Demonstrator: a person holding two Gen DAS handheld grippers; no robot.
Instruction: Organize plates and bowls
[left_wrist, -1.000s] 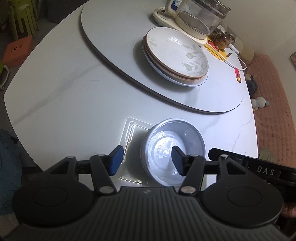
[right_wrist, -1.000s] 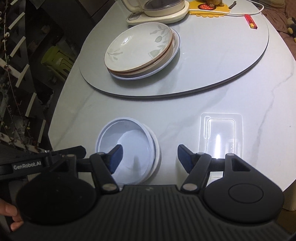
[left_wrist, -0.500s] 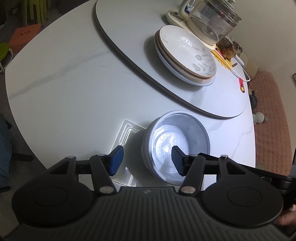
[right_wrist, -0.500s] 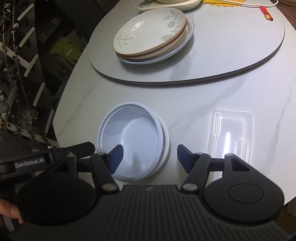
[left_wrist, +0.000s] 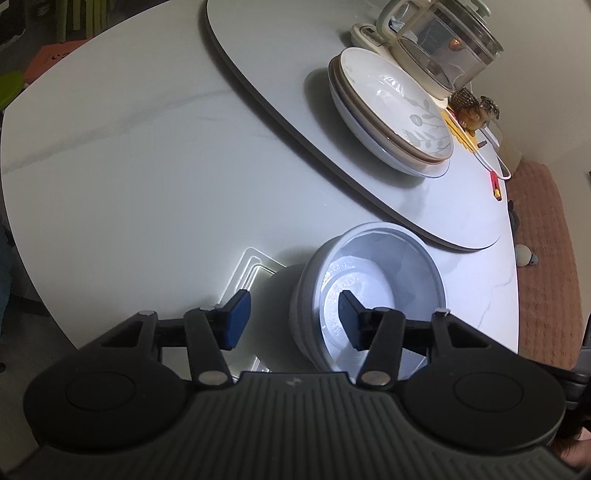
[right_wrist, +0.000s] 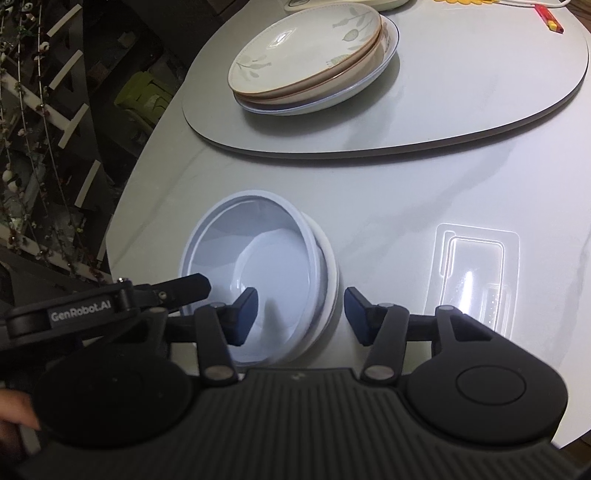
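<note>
Two white bowls (right_wrist: 258, 273), seemingly nested, are sitting between the right gripper's fingers. Three plates (right_wrist: 310, 62) are lying stacked far ahead. One clear tray (right_wrist: 476, 273) is lying just right.

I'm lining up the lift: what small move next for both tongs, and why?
Probably close both tongs on the bowl's wall. The left tongs and right tongs each straddle the rim on opposite sides, one pad inside, one outside; their jaws have just been closing but don't yet press.

Both tongs lower over the white bowl (left_wrist: 373, 291), jaws narrowing astride its wall, bowl looming larger
</note>
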